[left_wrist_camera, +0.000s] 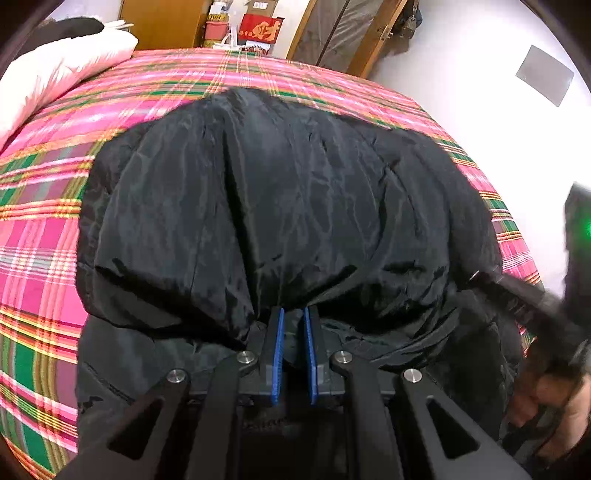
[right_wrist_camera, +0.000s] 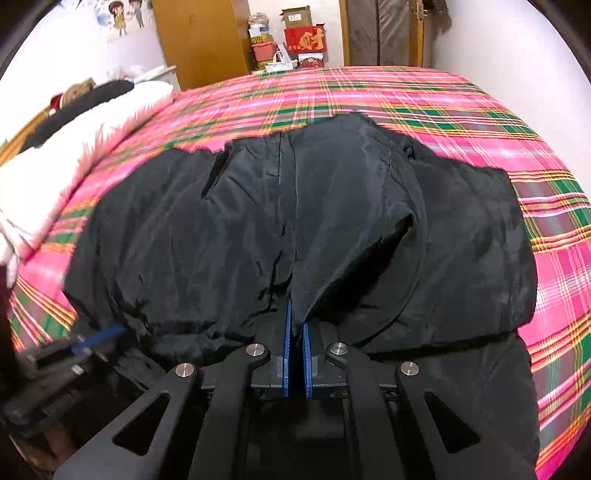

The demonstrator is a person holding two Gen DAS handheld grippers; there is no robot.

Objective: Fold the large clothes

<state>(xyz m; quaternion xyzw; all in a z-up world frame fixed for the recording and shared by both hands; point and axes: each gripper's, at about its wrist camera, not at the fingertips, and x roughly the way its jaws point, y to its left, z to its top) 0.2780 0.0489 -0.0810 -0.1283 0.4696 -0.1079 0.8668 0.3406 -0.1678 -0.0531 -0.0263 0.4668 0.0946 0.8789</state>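
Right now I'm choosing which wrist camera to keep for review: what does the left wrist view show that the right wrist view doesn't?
Only the left wrist view: a grey rectangular patch on the white wall, and the left gripper pinching the black jacket.

Only the right wrist view: cartoon wall stickers, an open cardboard box, and the right gripper shut on the jacket's fabric.

Both: the jacket on the pink plaid bedspread, white bedding, a red box and a wooden wardrobe.

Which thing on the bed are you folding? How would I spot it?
Find the bed's pink-and-green checked cover. The big, shiny, crinkly black jacket lies spread across its near part. The fluffy bundle at the bed's left edge is white; nothing else there is all black and puffy.
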